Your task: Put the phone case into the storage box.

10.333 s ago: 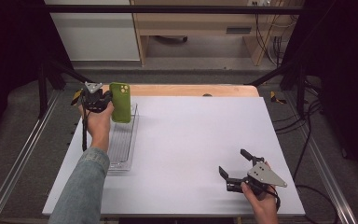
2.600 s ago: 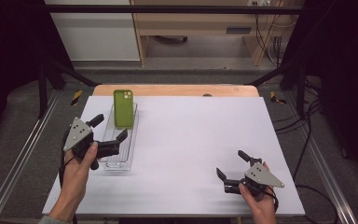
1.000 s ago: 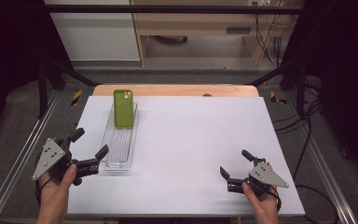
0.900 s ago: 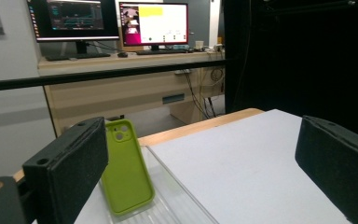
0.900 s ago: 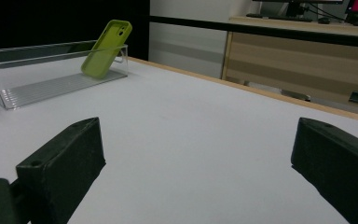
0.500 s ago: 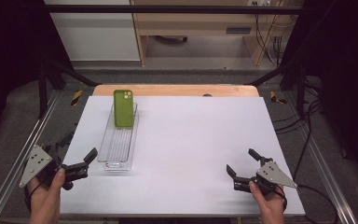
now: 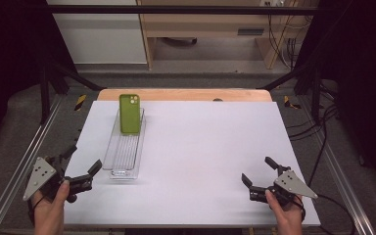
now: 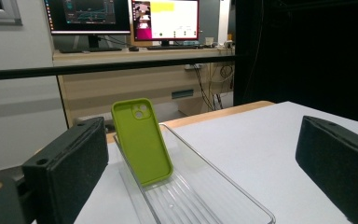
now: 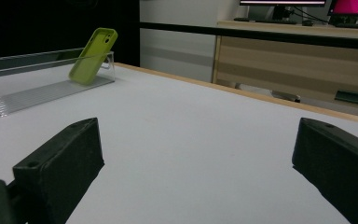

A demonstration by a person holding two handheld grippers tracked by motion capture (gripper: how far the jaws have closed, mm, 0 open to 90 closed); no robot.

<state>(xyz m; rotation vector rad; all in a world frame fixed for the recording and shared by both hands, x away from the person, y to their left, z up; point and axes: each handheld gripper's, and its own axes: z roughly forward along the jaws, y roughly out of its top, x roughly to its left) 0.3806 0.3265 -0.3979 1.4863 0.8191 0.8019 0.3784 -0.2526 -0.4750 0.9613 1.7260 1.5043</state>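
A green phone case (image 7: 129,113) (image 8: 142,141) (image 9: 92,55) leans tilted against the far end of a clear ribbed tray (image 7: 122,157) (image 8: 205,198) (image 9: 32,95) on the white table (image 7: 200,147). My left gripper (image 7: 82,165) is held at the table's front left corner, just left of the tray's near end, open and empty. Its jaws frame the case and tray in the left gripper view. Open and empty as well, my right gripper (image 7: 258,173) sits near the front right corner, far from the tray.
A wooden strip (image 7: 183,94) runs along the table's far edge. Metal rails (image 7: 22,161) flank both sides, with cables (image 7: 318,142) on the floor at right. Monitors (image 8: 121,18) stand on a desk beyond the table.
Since letting go of the case, the left gripper has drawn back from the tray's far end to the front left corner. The case stays leaning in the tray. The right gripper barely shifted.
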